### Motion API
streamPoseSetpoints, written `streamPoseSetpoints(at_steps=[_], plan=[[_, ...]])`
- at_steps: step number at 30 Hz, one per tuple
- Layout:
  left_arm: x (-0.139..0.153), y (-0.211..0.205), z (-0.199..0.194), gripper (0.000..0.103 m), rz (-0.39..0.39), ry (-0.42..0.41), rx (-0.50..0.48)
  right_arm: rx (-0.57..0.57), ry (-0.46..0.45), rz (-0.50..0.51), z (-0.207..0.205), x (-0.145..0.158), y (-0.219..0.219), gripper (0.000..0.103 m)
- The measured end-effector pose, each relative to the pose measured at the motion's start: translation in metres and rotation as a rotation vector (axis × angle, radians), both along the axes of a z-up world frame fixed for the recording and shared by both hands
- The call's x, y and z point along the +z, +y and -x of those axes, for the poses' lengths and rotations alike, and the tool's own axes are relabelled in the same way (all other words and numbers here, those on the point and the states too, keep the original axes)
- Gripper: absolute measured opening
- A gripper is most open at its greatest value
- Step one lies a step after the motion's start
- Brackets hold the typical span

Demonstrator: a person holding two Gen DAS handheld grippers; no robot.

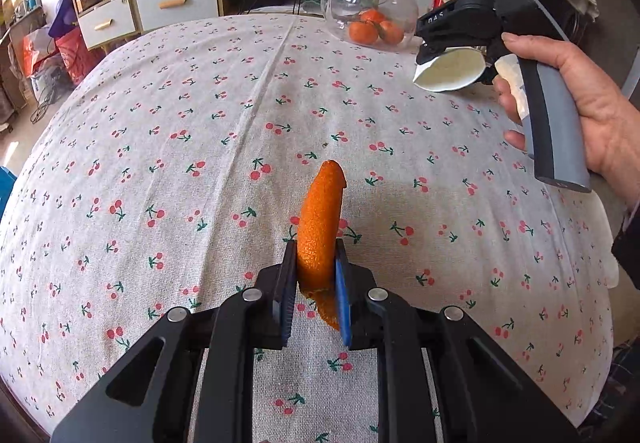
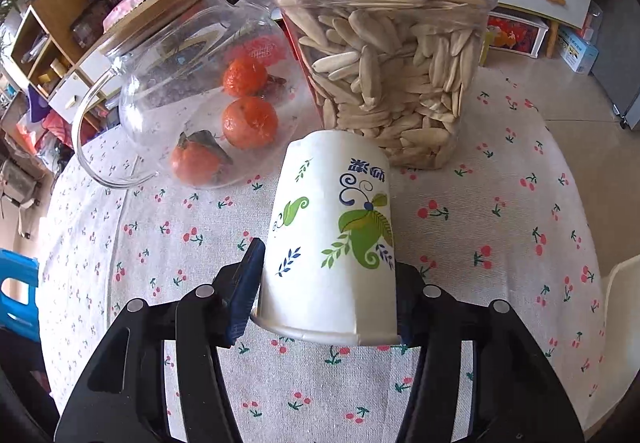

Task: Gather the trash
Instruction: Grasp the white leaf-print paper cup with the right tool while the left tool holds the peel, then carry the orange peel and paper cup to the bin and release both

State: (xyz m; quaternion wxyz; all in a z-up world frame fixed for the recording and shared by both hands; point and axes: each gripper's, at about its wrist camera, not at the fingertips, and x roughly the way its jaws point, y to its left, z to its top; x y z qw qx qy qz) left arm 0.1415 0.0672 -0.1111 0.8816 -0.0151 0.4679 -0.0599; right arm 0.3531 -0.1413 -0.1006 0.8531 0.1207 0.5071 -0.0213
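Cherry-printed cloth covers the tabletop (image 1: 168,91), and a cluttered living room with shelves and drawers lies behind it. Starting at the left claw (image 1: 316,275), its jaws are clenched on a strip of orange peel (image 1: 320,219), whose long axis runs forward along the fingers and sticks out past the tips, held clear above the cloth. The right claw (image 2: 326,283) grips a paper cup (image 2: 332,227) printed with green leaves; the pads sit on opposite sides of the wall near the rim, and the left-wrist view shows the mouth squashed to an oval, so I judge the grip firm. The cup's long axis points away from that claw, base toward the clear jar of pale seeds (image 2: 384,43), which stands just beyond it. Beside that jar, on its left in the right-wrist view, a glass jug (image 2: 192,95) holds 3 small oranges. Seen from the left wrist, the cup (image 1: 448,73) hangs up and to the right of the peel, well apart from it, with a hand (image 1: 580,99) around the right tool's handle. With 2 pieces of trash held and no bin in view, the coming move likely turns on that gap: bringing the peel to the cup's open mouth, or carrying both off the tabletop.
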Motion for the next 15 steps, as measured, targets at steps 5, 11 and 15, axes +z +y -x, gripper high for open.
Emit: streamPoseSetpoints(at_steps=[5, 11, 15], plan=[[0.0, 0.005, -0.001, 0.017, 0.013, -0.01, 0.025, 0.044, -0.034, 0.032, 0.041, 0.013, -0.003, 0.048], [0.005, -0.002, 0.011, 0.017, 0.014, -0.027, 0.025, 0.095, -0.081, 0.064, 0.108, 0.032, -0.016, 0.048], [0.015, -0.013, 0.018, 0.017, 0.013, -0.044, 0.011, 0.121, -0.123, 0.095, 0.145, 0.046, -0.024, 0.048]])
